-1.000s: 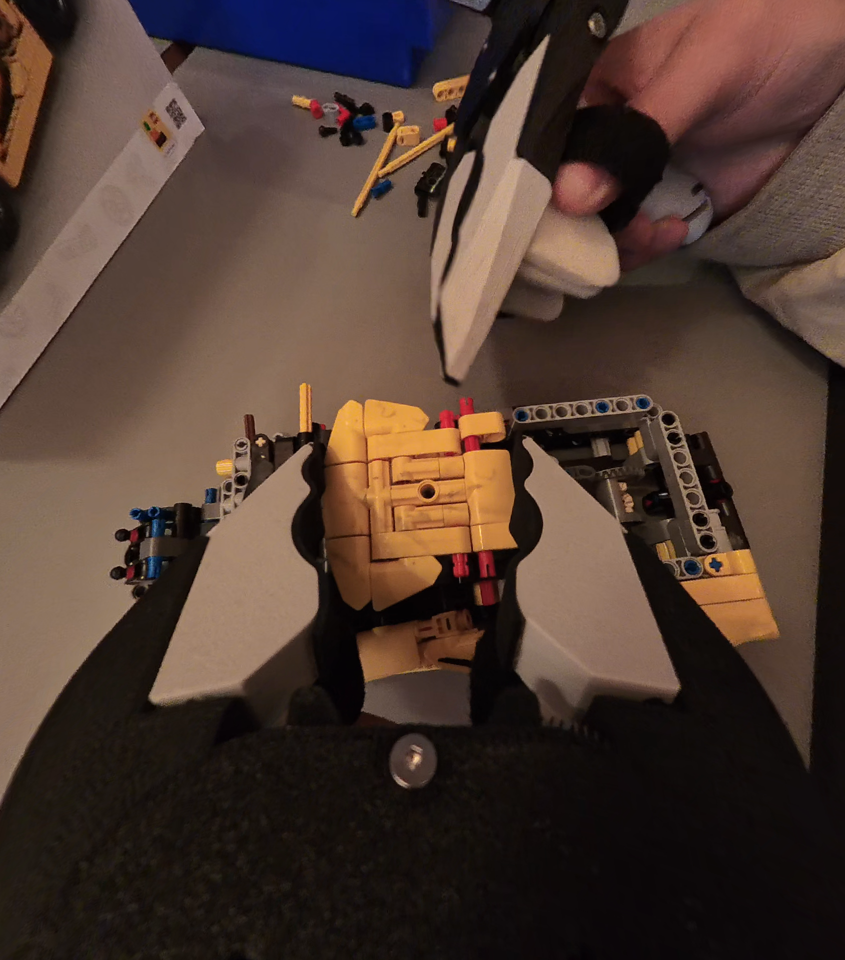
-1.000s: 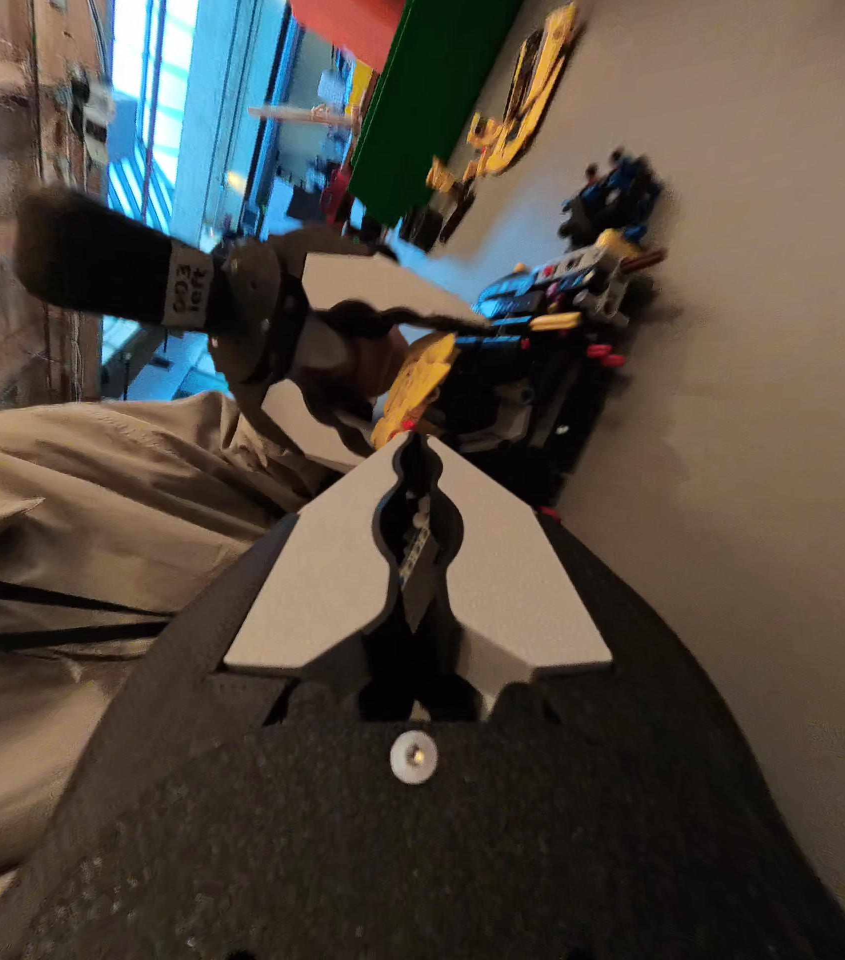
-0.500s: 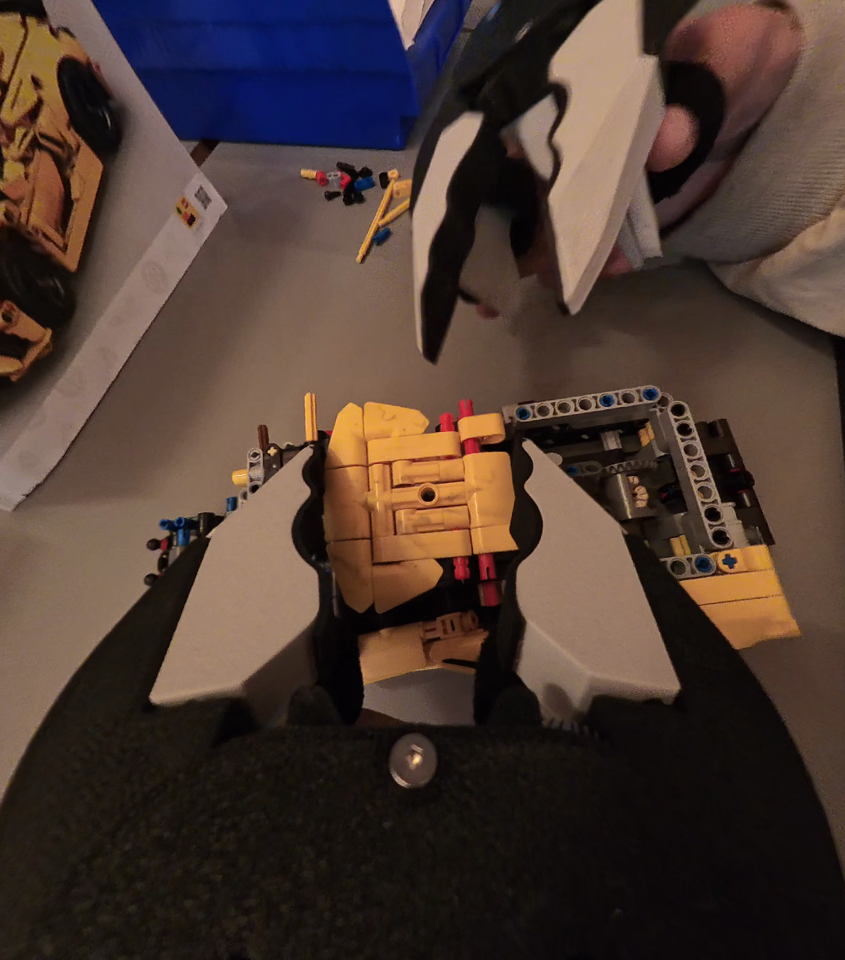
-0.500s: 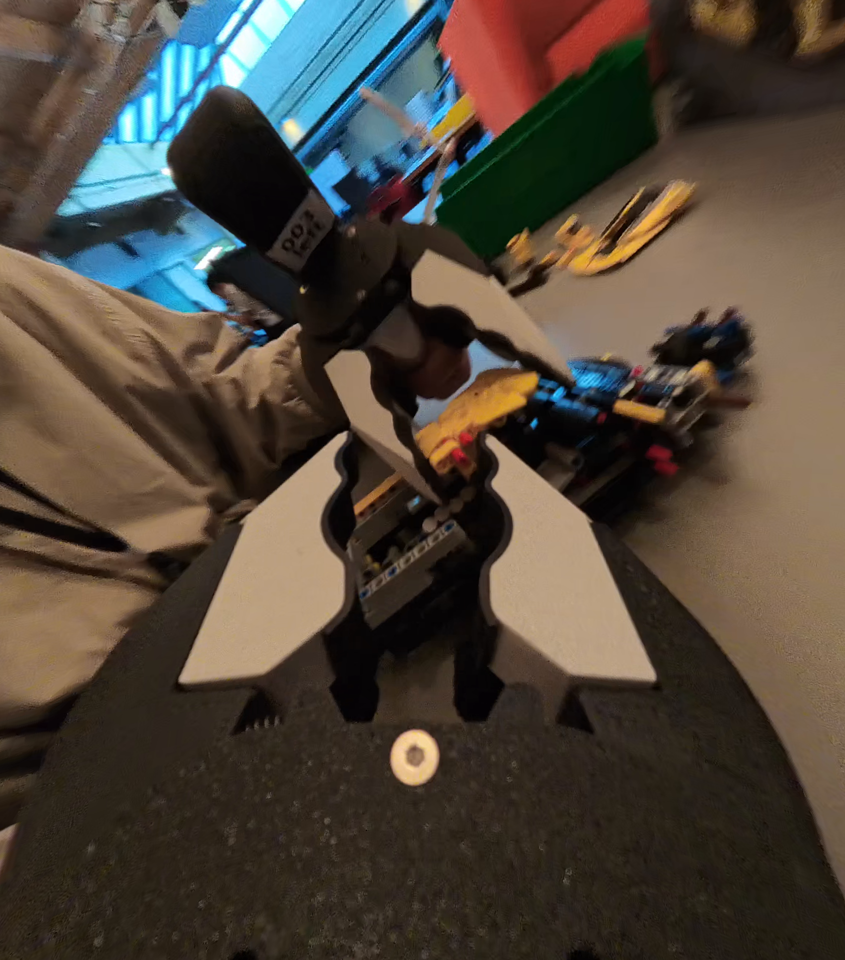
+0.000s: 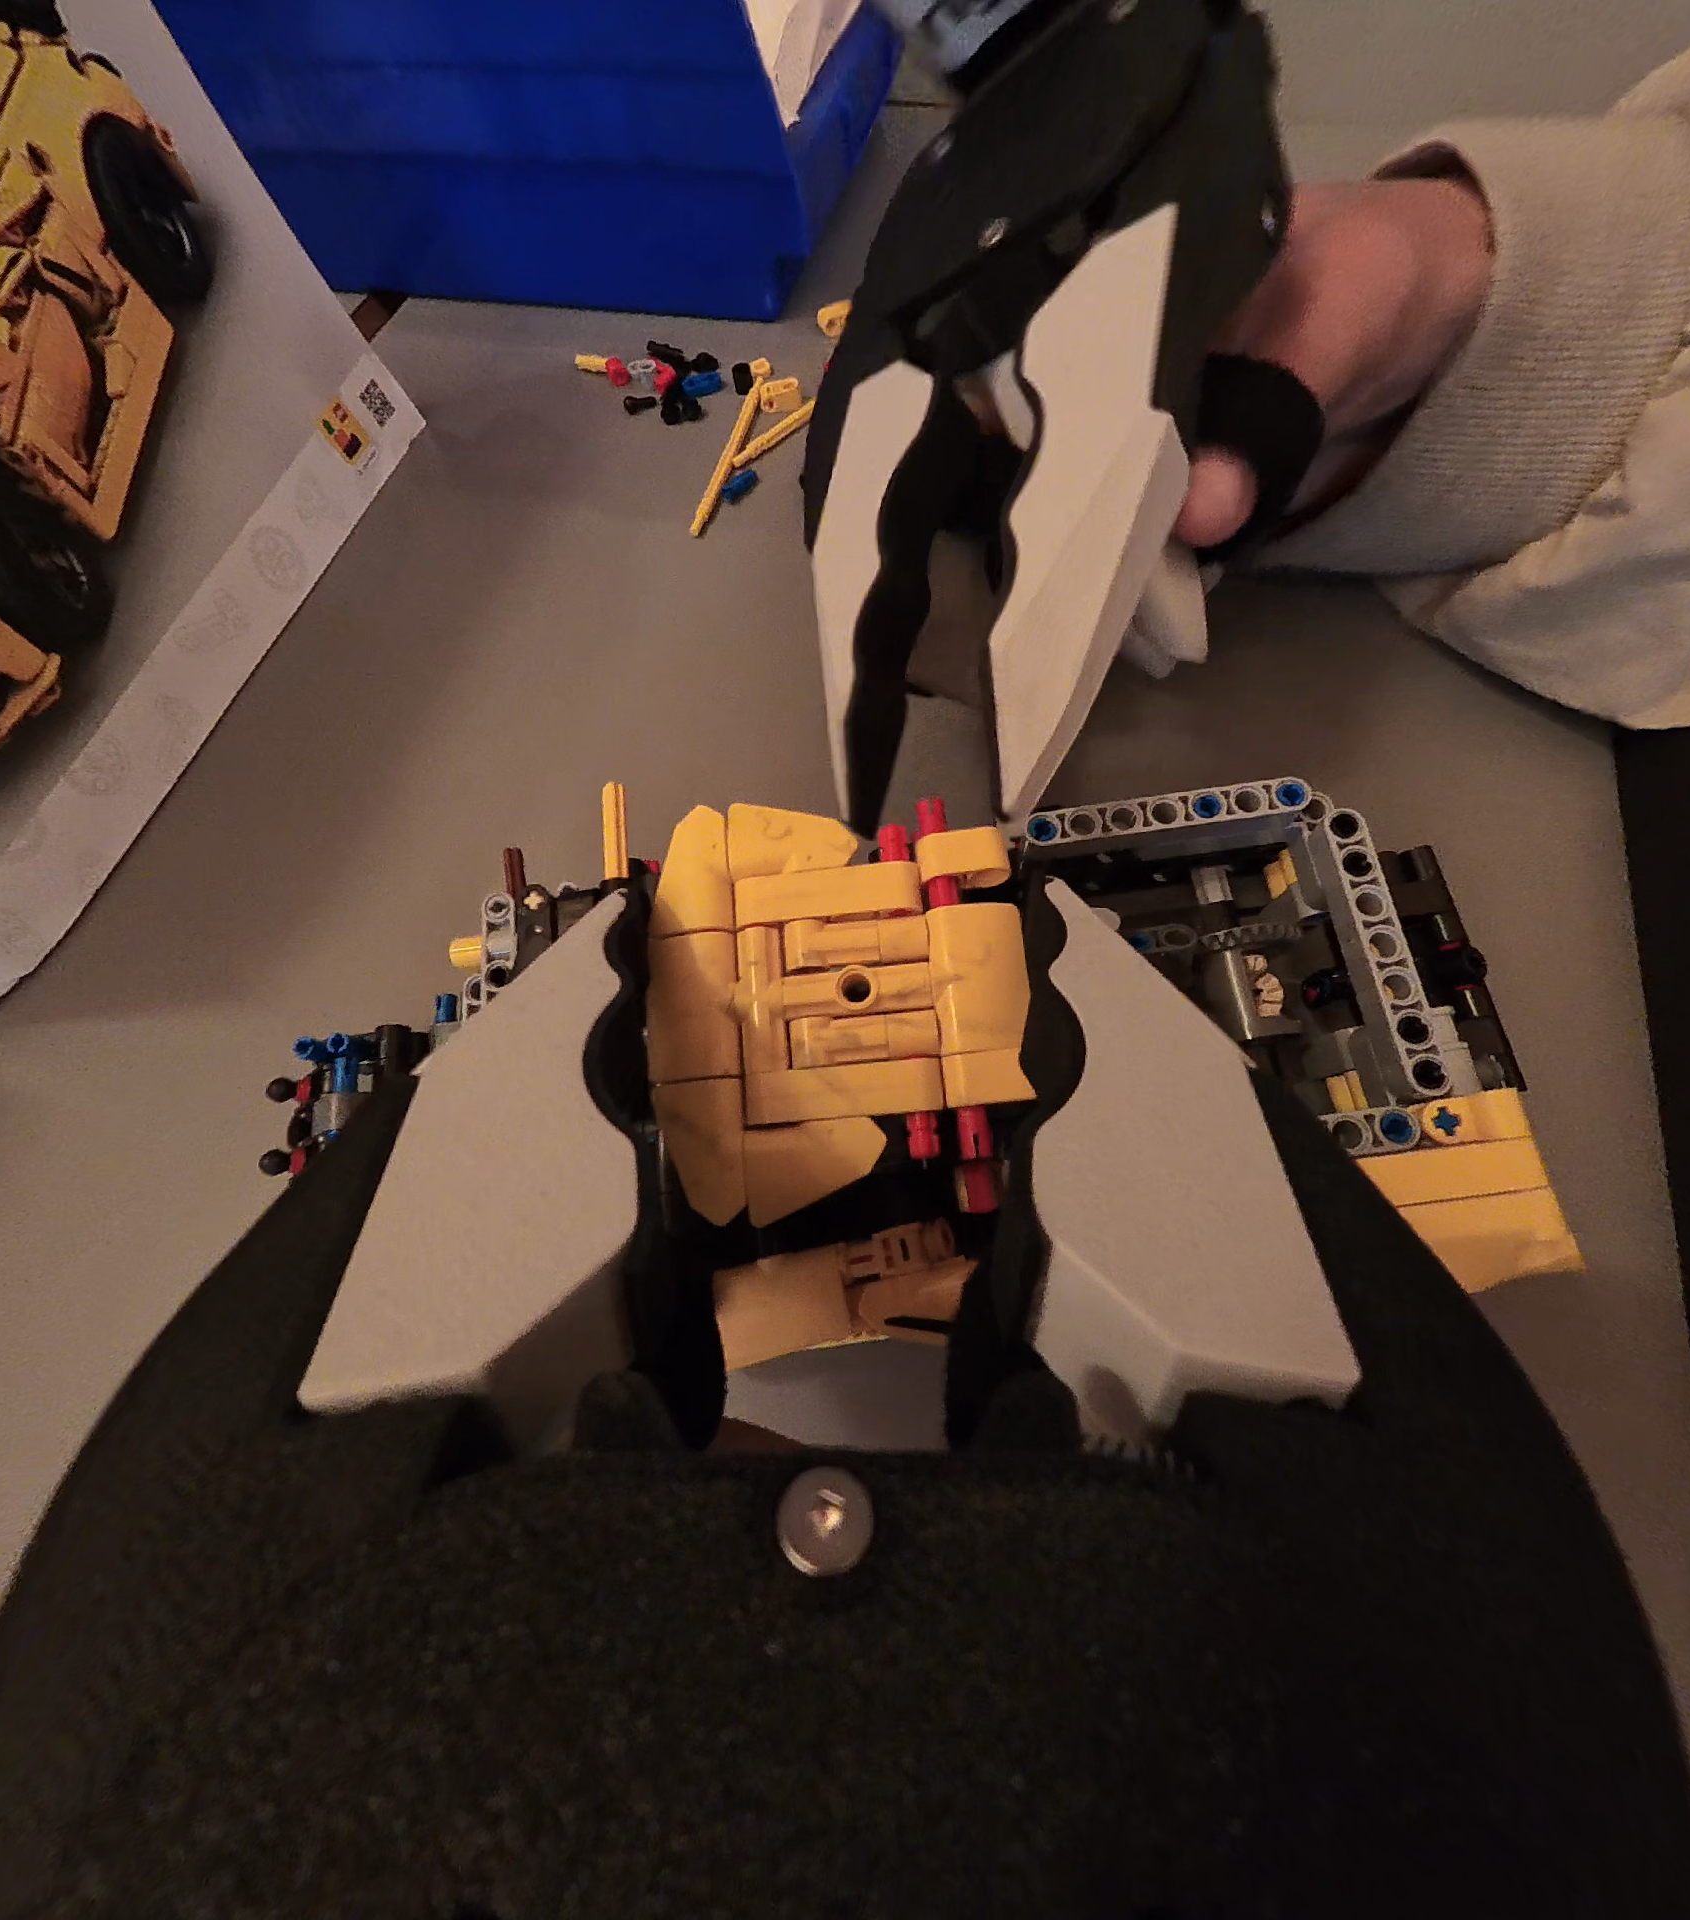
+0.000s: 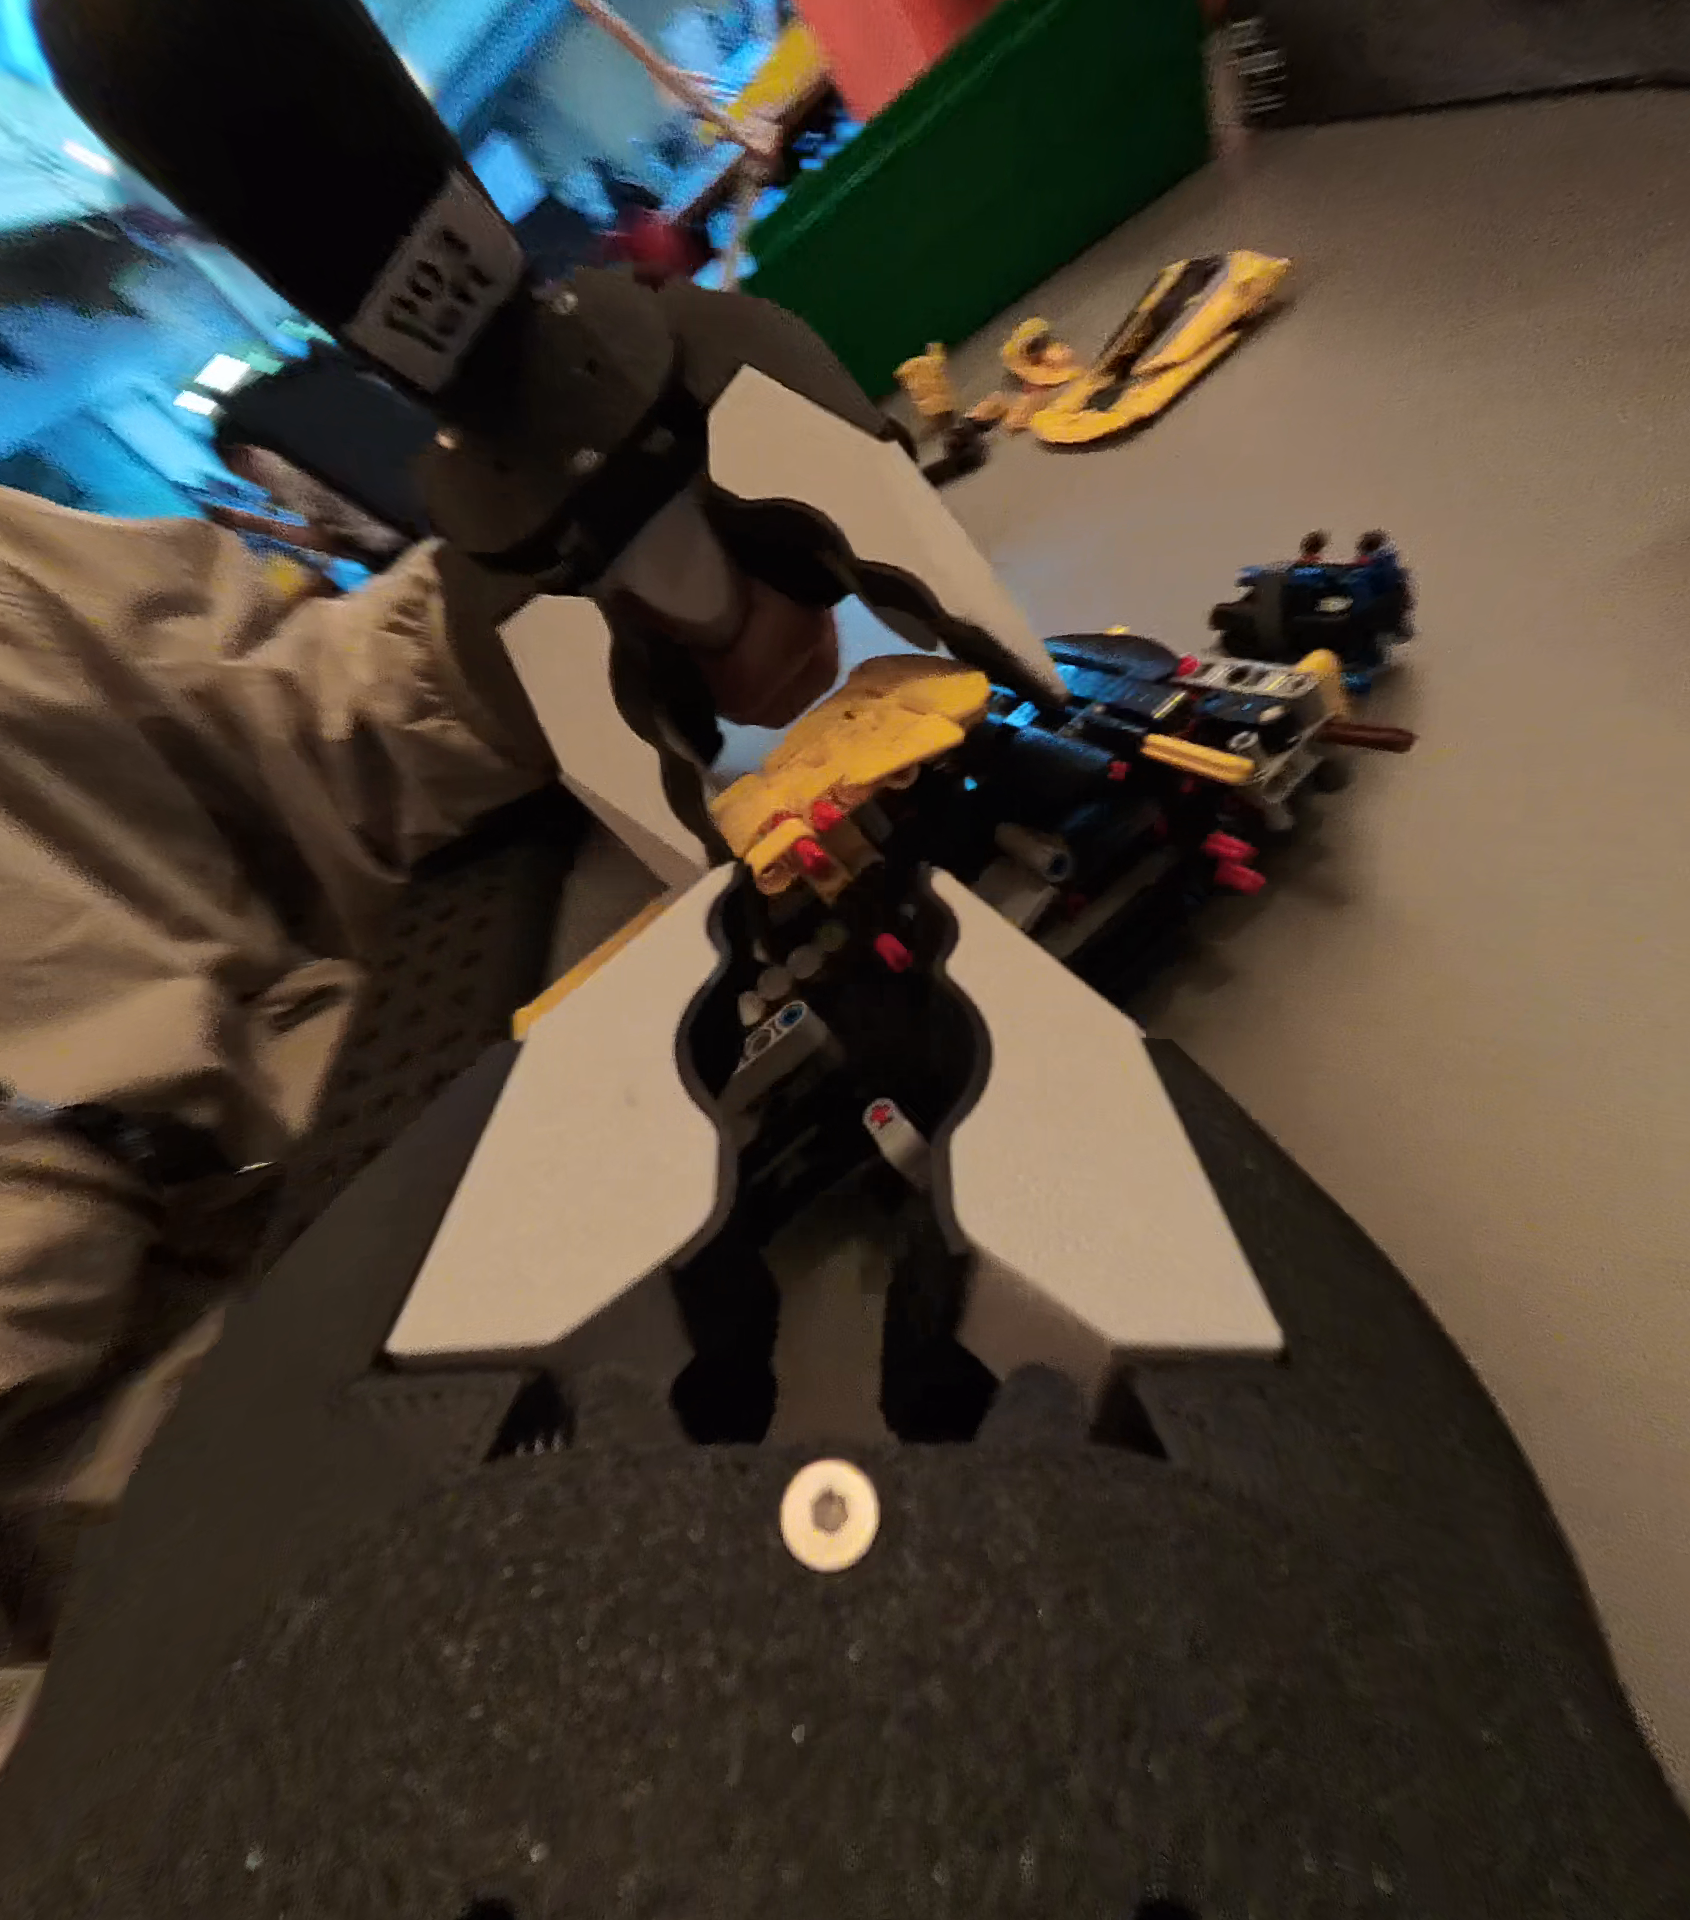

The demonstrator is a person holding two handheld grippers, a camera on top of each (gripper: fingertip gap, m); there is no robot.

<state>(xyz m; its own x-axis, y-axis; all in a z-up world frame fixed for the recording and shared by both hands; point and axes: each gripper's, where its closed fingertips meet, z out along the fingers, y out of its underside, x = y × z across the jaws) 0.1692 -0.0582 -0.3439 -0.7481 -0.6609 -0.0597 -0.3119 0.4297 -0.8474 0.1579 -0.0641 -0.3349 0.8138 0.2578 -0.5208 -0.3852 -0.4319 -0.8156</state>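
A partly built brick car chassis [image 5: 1340,987] of grey, black and yellow parts lies on the grey table [image 5: 508,675]. My left gripper [image 5: 836,914] is shut on its yellow block section [image 5: 851,997], one finger on each side. My right gripper [image 5: 934,805] comes down from above with its jaws apart. Its tips straddle the red pins [image 5: 929,831] at the far edge of the yellow section. In the right wrist view the right gripper [image 6: 830,883] is open just before the yellow section [image 6: 851,748], and the left gripper [image 6: 888,774] clamps that section.
A blue bin [image 5: 529,135] stands at the back. An open booklet with a yellow car picture [image 5: 41,416] lies at left. Small loose parts [image 5: 706,405] lie beyond the model. A green bin [image 6: 976,197] and yellow body pieces [image 6: 1153,343] lie farther off. A person's sleeve [image 5: 1599,468] is at right. Less than 4 cm separates the two grippers' tips.
The right gripper was shut, then opened and swung down onto the far edge of the yellow section. The left gripper kept its hold and did not move.
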